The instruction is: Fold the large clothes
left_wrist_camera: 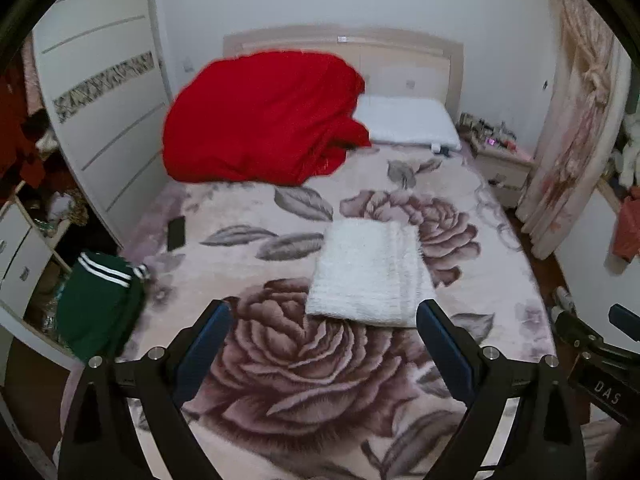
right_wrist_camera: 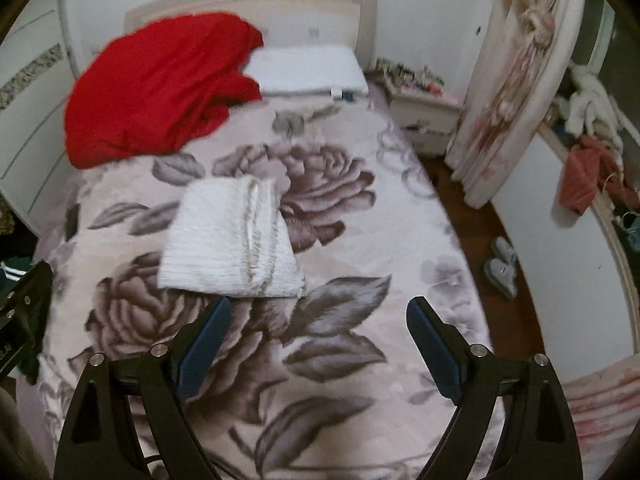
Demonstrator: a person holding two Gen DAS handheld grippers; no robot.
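Observation:
A white fuzzy garment (left_wrist_camera: 370,272) lies folded into a neat rectangle on the rose-patterned bed cover (left_wrist_camera: 280,368); it also shows in the right wrist view (right_wrist_camera: 230,238). My left gripper (left_wrist_camera: 324,314) is open and empty, held above the bed just short of the garment's near edge. My right gripper (right_wrist_camera: 320,308) is open and empty, just near and right of the garment. A green garment with white stripes (left_wrist_camera: 100,300) hangs over the bed's left edge.
A bunched red quilt (left_wrist_camera: 260,116) and a white pillow (left_wrist_camera: 408,122) lie at the head of the bed. A black phone (left_wrist_camera: 176,232) lies near the left edge. A wardrobe (left_wrist_camera: 104,92) stands left, a nightstand (left_wrist_camera: 504,160) and curtain (left_wrist_camera: 572,120) right. Slippers (right_wrist_camera: 502,266) lie on the floor.

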